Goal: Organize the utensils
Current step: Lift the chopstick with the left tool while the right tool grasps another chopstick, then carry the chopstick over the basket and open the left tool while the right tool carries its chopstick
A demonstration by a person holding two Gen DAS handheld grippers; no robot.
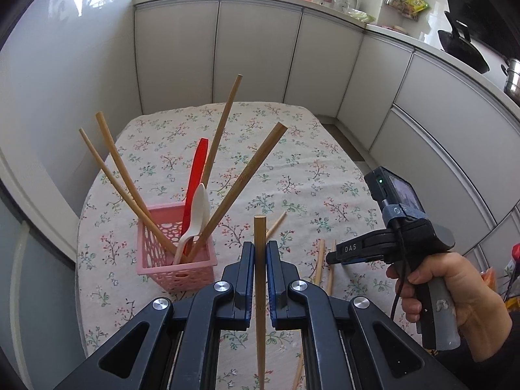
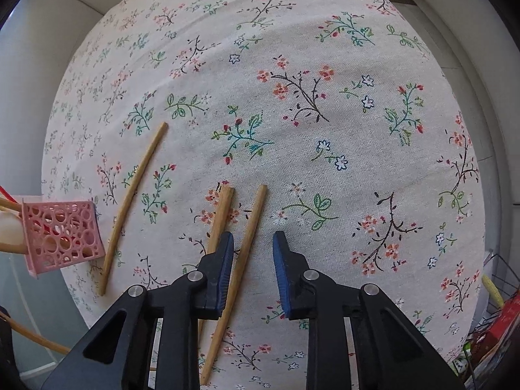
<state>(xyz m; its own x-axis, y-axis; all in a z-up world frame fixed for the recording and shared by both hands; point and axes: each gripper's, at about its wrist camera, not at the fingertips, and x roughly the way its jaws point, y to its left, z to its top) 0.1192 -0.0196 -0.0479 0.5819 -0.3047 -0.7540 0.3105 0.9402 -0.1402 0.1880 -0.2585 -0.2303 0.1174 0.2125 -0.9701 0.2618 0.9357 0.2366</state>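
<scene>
- Right then, the left gripper [image 1: 259,253] was clamped on 1 held chopstick [image 1: 259,237]. The stick stood almost straight up between the 2 blue pads, in the bottom middle of the left wrist view.
- The pink basket [image 1: 177,271] sat just to the left of that gripper, in the lower left of the same view. It already held 4 chopsticks, a red spoon [image 1: 196,178] and a white spoon [image 1: 199,208], all leaning out like a fan.
- To do this step well, I think the stick should go over the open top of the basket first, then down slowly. The best gap looked to be near the front, away from the leaning sticks.
- A bump on those sticks could tip the light basket, so the move should be gentle. Letting go should wait until the tip was well inside.
- The right gripper [image 2: 253,253] had its fingers apart and held nothing. It hung over the flowered cloth [image 2: 292,48] in the bottom middle of the right wrist view.
- 1 loose chopstick [image 2: 242,260] lay between its open fingers, and a second chopstick [image 2: 222,214] lay just beside the left finger. A third chopstick [image 2: 136,201] lay further left, near the basket.
- I think the right side should shut on only 1 stick, so it should be centred first.
</scene>
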